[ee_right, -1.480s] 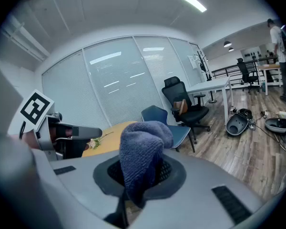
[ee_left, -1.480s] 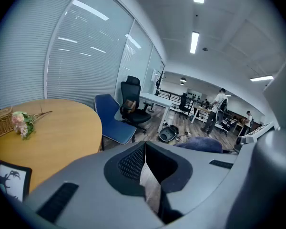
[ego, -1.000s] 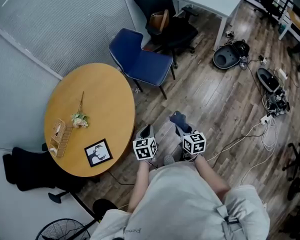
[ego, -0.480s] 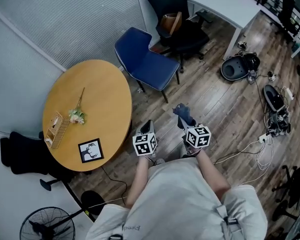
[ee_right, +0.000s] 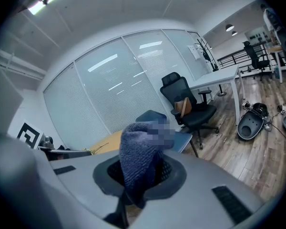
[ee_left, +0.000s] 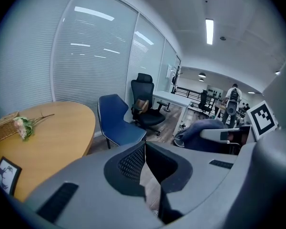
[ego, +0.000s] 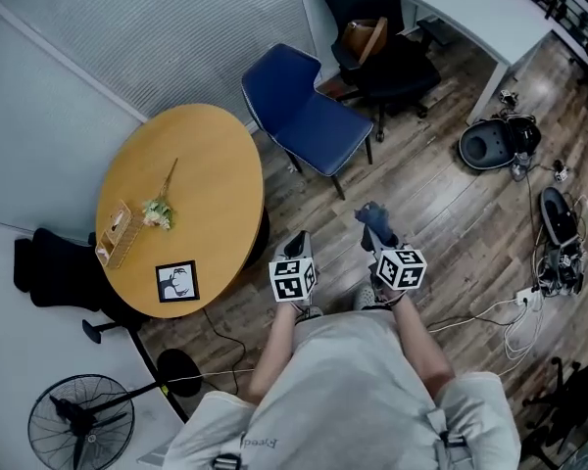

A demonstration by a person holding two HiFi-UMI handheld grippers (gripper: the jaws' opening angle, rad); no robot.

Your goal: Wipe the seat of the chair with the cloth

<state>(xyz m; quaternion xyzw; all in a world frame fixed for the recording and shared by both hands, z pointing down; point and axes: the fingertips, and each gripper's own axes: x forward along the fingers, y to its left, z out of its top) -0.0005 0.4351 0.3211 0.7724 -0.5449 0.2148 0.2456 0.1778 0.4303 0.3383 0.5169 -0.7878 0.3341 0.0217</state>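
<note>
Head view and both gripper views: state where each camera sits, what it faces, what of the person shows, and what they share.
Head view: on the person's head, looking steeply down at the round wooden table and blue plastic chair; shows torso, forearms, left gripper, right gripper.
Left gripper view: on the left gripper, looking along its shut, empty jaws toward that chair.
Right gripper view: on the right gripper, looking along jaws shut on the blue knitted cloth.
Shared: all show the blue plastic chair.

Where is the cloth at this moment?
In the head view the cloth is clamped in the right gripper, right of centre, above the wooden floor, short of the blue chair and apart from it.
</note>
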